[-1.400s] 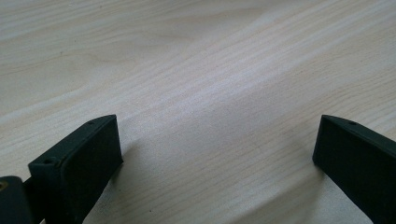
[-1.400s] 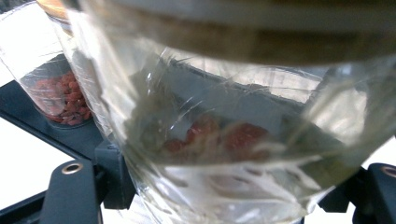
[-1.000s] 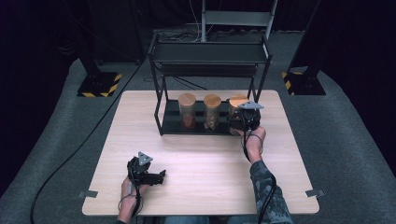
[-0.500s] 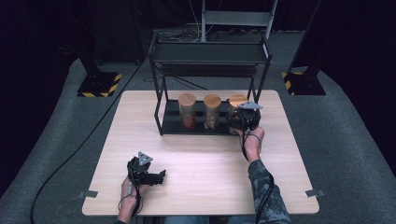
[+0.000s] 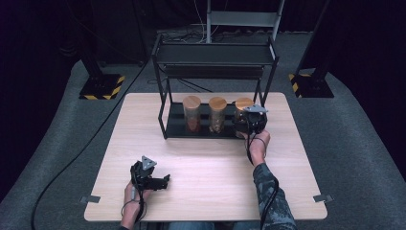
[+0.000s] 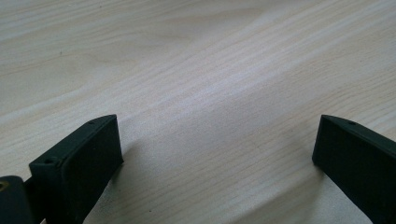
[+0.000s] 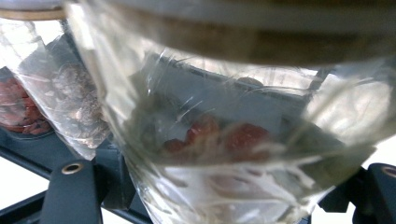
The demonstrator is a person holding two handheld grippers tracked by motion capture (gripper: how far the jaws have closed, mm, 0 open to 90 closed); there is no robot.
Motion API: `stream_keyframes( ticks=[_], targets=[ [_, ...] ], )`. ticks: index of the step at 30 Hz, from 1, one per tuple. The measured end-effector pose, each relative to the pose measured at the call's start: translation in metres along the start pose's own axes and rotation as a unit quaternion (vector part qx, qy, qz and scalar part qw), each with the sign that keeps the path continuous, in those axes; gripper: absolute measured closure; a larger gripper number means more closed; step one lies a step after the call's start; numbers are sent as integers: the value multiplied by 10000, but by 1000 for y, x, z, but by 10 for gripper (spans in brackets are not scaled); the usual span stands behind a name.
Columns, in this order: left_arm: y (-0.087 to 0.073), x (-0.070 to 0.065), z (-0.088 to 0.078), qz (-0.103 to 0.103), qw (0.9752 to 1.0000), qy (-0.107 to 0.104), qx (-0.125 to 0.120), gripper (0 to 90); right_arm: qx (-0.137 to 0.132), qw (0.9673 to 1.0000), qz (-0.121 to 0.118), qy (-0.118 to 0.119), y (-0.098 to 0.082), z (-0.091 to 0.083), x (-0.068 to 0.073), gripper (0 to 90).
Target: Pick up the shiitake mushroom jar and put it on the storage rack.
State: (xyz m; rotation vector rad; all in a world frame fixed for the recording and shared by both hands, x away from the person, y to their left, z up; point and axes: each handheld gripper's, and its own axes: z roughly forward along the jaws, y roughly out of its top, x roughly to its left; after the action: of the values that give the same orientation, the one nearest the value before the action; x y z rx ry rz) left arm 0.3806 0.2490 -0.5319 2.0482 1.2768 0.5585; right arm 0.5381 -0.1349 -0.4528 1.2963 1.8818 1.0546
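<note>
Three clear jars with wooden lids stand in a row on the lower shelf of a black rack (image 5: 201, 134). My right gripper (image 5: 246, 117) sits at the rightmost jar (image 5: 243, 103), with its jaws on either side of the glass. In the right gripper view that jar (image 7: 224, 116) looks tilted and holds reddish pieces at its bottom, and my right gripper (image 7: 224, 191) is shut on it. My left gripper (image 5: 163, 182) rests near the table's front left, held by a hand. Its jaws stand wide apart over bare wood in the left gripper view (image 6: 217, 140), open with nothing between them.
The middle jar (image 5: 217, 112) and left jar (image 5: 192, 112) stand close beside the held one. The rack's top shelf (image 5: 215, 53) hangs over the jars. The wooden table (image 5: 210, 167) stands on grey carpet, and cables trail from both grippers.
</note>
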Motion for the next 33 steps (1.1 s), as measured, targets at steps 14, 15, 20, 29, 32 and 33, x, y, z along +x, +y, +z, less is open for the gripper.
stream_keyframes(
  ticks=[14, 15, 20, 29, 32, 33],
  targets=[
    [0, 0, 0, 1, 10000, 2, -2, 8, 19, 9999, 67, -96, 0, 9, -2, 243],
    [0, 0, 0, 1, 10000, 0, -2, 8, 27, 9999, 73, -96, 0, 9, -2, 243],
    [0, 0, 0, 7, 10000, -6, 0, 8, 39, 9999, 66, -135, 0, 12, -2, 244],
    [0, 0, 0, 5, 10000, -13, -2, 8, 81, 9998, 114, -157, -2, 19, -4, 243],
    [0, 0, 0, 3, 10000, -13, -3, 8, 90, 9997, 150, -160, -3, 21, -4, 243],
    [0, 0, 0, 2, 10000, -14, -2, 8, 87, 9997, 162, -155, -3, 21, -4, 243]
  ],
)
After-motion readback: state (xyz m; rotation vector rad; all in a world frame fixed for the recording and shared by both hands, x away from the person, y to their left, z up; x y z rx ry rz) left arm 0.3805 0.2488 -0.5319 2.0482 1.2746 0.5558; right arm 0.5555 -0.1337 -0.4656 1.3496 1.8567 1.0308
